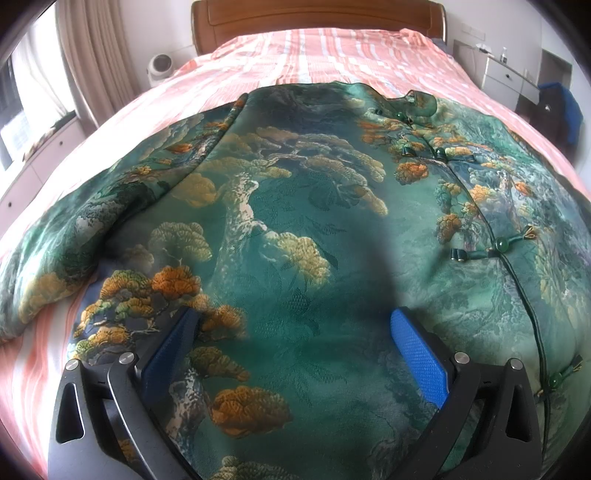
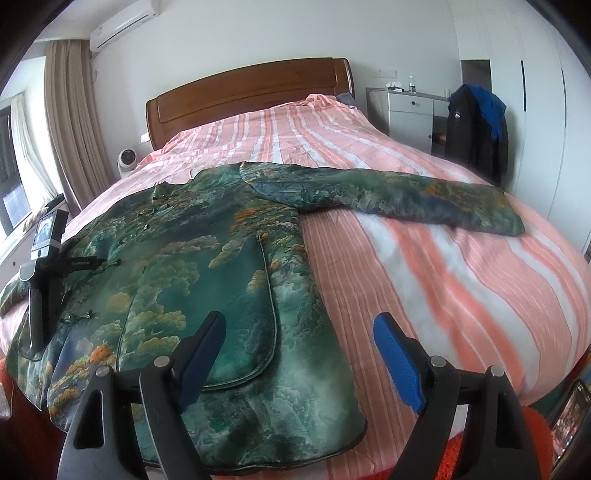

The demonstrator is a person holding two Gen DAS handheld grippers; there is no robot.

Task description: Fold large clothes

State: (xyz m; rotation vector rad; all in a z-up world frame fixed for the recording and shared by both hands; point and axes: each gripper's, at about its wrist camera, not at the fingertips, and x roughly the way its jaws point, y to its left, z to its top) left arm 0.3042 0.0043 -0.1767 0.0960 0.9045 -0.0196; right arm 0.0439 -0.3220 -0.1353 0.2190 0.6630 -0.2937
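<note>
From the left wrist view, the left gripper (image 1: 295, 354) is held low over the bed, pointed toward the wooden headboard (image 1: 317, 16), its two blue pads (image 1: 419, 354) spread wide apart with nothing between them, and whether they touch the cloth cannot be told. Directly beneath and ahead of it, the green patterned jacket (image 1: 295, 221) is spread front-up across the pink striped bedspread (image 1: 314, 55), filling most of the frame. Its frog-button closure (image 1: 498, 245) is seen running down to the right of the released jaws, and the collar (image 1: 419, 103) is seen at the far end, toward the headboard. One sleeve (image 1: 74, 229) is bunched off to the left, beside the gripper's left finger. Over to the right wrist view: the right gripper (image 2: 299, 350) is held higher, at the foot of the bed, angled toward the headboard (image 2: 251, 92), its jaws likewise wide apart and gripping nothing. The jacket (image 2: 207, 266) is seen lying to the left and ahead, its hem near the left finger (image 2: 201, 350), while the right blue pad (image 2: 399, 362) hangs over bare bedspread (image 2: 443, 280). A patch pocket (image 2: 229, 314) is seen just beyond the left finger. The other sleeve (image 2: 399, 199) is stretched out flat to the right across the bedspread, well apart from the gripper. At the far left, a dark upright device (image 2: 42, 273) is seen over the jacket.
</note>
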